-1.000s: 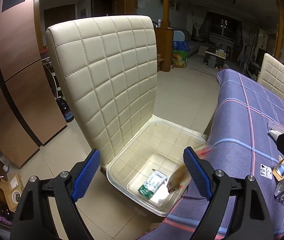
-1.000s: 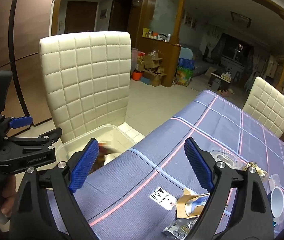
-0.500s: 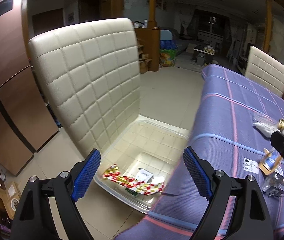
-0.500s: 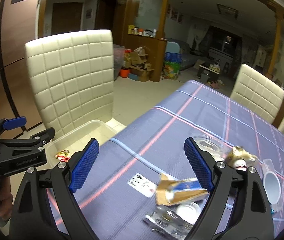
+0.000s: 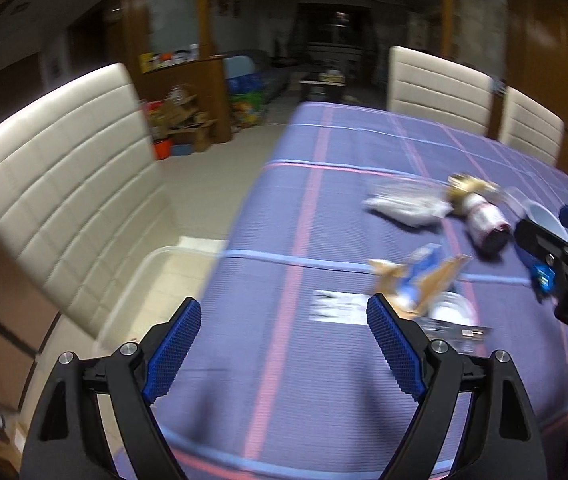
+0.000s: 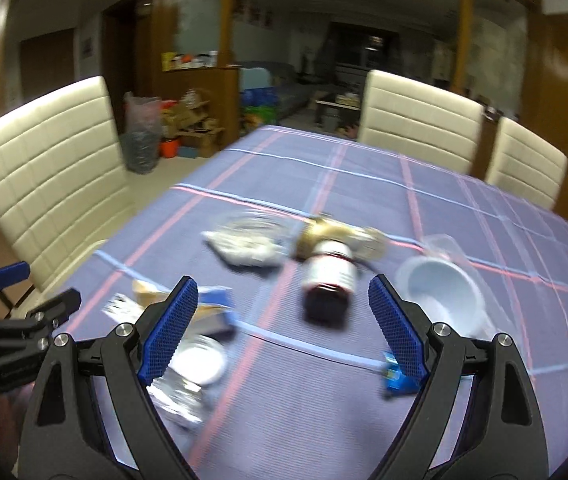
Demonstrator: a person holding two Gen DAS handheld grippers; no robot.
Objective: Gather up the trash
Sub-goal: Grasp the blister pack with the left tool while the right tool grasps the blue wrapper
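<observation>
Trash lies on the purple checked tablecloth point(image 6: 363, 184): a small bottle on its side point(image 6: 328, 276), a gold wrapper point(image 6: 323, 232), a crumpled clear bag point(image 6: 244, 246), a torn brown-and-blue packet point(image 6: 204, 304), a silver foil pack point(image 6: 180, 392), a white cup point(image 6: 443, 288) and a small blue scrap point(image 6: 397, 378). My right gripper point(image 6: 282, 328) is open and empty above the table, the bottle just beyond it. My left gripper point(image 5: 284, 350) is open and empty over the table's left part; the packet point(image 5: 419, 276) lies by its right finger. The clear bin's rim point(image 5: 156, 258) shows on the chair seat.
A cream quilted chair point(image 5: 56, 184) stands left of the table, with the bin on it. Two more cream chairs point(image 6: 419, 120) stand at the far side. A white label point(image 5: 337, 306) lies on the cloth. Boxes and bags point(image 6: 180, 128) clutter the floor behind.
Both grippers have swung right, from the bin on the chair toward the table. The red-and-white wrapper now lies in the bin, out of view. The views are motion-blurred.
</observation>
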